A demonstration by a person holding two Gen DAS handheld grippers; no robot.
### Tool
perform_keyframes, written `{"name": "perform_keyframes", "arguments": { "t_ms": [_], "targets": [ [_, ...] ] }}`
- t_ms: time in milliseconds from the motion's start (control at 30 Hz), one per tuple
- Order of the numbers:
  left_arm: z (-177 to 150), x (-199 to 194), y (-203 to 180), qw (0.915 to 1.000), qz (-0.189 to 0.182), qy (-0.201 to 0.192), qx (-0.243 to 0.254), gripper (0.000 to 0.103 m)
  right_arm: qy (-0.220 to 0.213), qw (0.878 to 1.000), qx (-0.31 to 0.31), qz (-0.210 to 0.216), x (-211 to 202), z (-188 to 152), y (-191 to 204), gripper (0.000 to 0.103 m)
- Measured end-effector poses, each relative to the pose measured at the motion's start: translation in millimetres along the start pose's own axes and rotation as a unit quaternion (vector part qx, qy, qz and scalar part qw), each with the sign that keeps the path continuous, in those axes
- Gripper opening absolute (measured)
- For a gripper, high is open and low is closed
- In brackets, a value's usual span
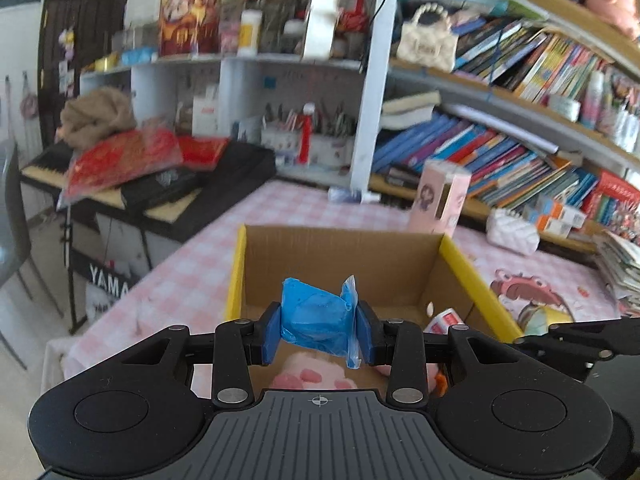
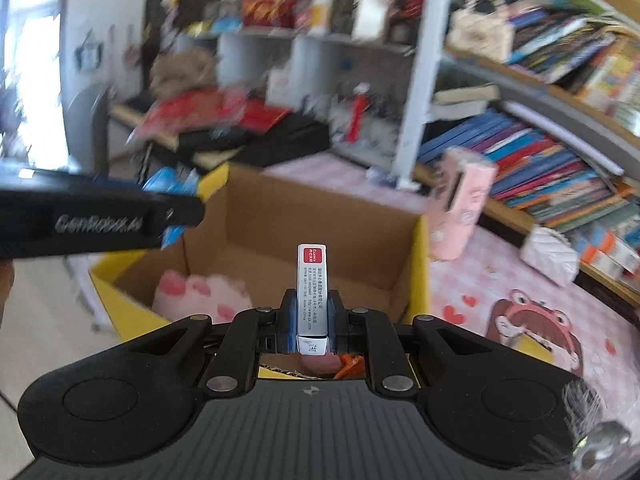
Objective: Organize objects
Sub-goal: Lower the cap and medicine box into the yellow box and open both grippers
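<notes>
Readable on the front panel of the black keyboard stand (image 1: 105, 280), in white capitals: "YAMA", rest cut off. Printed in pale letters along the black arm of the left gripper (image 2: 100, 222) in the right wrist view: roughly "GenRobot.AI", blurred. On the narrow white-and-silver box (image 2: 313, 292): red label with small white word, perhaps "Comix", plus lines of tiny grey print, "Made in China" legible among them. Book spines on shelves too blurred to read.
</notes>
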State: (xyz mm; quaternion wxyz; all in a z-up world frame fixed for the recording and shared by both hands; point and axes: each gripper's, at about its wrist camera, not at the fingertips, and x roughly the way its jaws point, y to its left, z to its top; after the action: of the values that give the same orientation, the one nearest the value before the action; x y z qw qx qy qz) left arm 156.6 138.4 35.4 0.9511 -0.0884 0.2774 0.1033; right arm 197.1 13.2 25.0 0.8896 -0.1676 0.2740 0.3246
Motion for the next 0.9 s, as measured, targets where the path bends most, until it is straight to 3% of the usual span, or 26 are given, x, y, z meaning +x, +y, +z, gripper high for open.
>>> {"name": "perform_keyframes", "arguments": {
  "t_ms": [600,900],
  "targets": [
    [0,72,-14,0.9938,0.010,0.109,-0.015,0.037,0.093,0.991,-0.054,0.077,76,5,-17,0.014],
    [-6,93,-27,0.9896,0.015,0.143,0.012,0.038,0.131,0.983,-0.050,0.116,90,6,-25,0.014]
  ]
}}
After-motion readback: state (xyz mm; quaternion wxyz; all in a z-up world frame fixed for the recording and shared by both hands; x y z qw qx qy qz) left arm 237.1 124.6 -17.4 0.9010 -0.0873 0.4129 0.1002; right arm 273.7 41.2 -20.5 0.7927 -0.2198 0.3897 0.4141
